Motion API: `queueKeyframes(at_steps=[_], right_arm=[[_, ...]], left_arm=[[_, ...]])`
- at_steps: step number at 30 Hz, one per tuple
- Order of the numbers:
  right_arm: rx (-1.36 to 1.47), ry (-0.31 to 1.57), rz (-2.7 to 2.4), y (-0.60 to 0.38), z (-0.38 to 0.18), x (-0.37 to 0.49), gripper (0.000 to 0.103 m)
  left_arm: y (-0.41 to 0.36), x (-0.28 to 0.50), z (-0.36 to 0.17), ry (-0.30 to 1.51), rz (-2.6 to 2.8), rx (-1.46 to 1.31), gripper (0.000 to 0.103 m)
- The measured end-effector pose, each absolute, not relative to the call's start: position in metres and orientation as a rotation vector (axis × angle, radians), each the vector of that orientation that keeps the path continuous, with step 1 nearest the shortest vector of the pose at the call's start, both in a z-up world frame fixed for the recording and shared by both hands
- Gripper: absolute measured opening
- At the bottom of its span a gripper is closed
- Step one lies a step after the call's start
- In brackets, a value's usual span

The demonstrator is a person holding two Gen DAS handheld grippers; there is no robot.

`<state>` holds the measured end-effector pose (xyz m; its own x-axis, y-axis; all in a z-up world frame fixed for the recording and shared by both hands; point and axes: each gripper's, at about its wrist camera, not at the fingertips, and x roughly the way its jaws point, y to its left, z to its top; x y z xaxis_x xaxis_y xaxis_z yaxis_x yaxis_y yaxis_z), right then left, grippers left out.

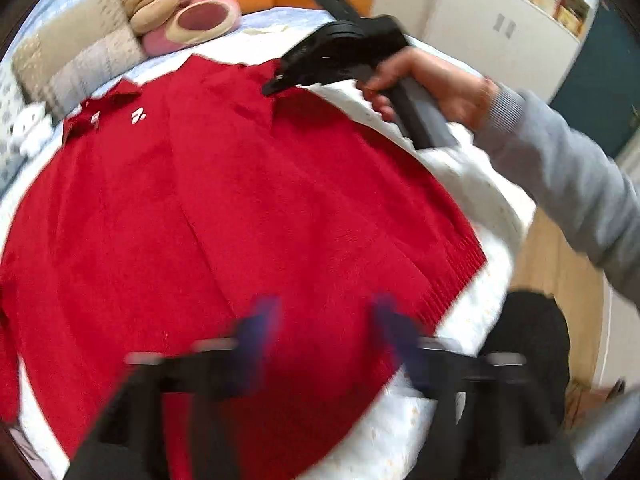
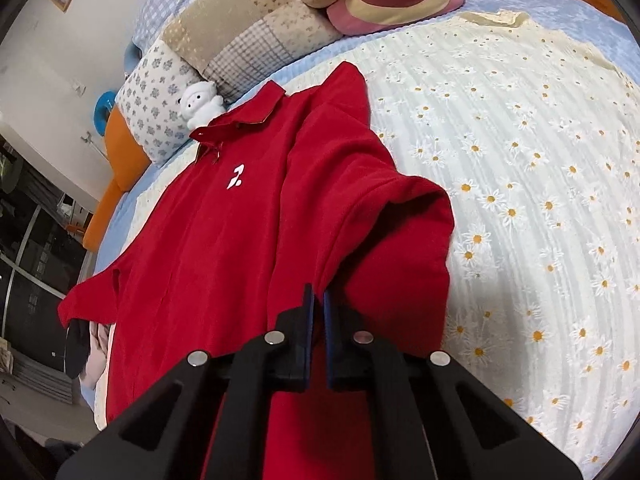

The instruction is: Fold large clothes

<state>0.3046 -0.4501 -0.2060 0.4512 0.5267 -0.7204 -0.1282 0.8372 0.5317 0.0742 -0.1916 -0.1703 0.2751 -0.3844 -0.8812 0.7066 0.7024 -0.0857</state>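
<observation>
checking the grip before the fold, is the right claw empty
No, the right claw is shut on a raised fold of the red polo shirt, its blue pads pinching the cloth.

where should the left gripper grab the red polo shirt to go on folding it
Judging from its pose, take the red polo shirt at the ribbed bottom hem, coming in from the bed's edge. That edge lies flat and free right ahead of the open left gripper, while the right gripper pinches the sleeve.

Red polo shirt point(image 2: 224, 240) face-up on bed, sleeve lifted.
</observation>
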Motion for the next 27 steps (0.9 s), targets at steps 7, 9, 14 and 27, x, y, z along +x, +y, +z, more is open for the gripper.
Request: queueKeyframes(at_steps=[7, 9, 14, 27], right_arm=[[0.438, 1.039, 0.418, -0.446, -0.211, 0.302, 0.005], [0.426, 1.038, 0.414, -0.445, -0.21, 0.301, 0.005], [0.428, 1.034, 0.423, -0.448, -0.21, 0.302, 0.004], [0.435, 0.989, 0.455, -0.496, -0.167, 0.312, 0.003]], left_arm=[[-0.21, 0.04, -0.174, 0.996, -0.743, 0.553, 0.094], [-0.21, 0.049, -0.182, 0.998, -0.682, 0.584, 0.09], [-0.202, 0.067, -0.191, 1.036, -0.686, 0.539, 0.07], [-0.156, 0.093, -0.138, 1.02, -0.96, -0.125, 0.025]])
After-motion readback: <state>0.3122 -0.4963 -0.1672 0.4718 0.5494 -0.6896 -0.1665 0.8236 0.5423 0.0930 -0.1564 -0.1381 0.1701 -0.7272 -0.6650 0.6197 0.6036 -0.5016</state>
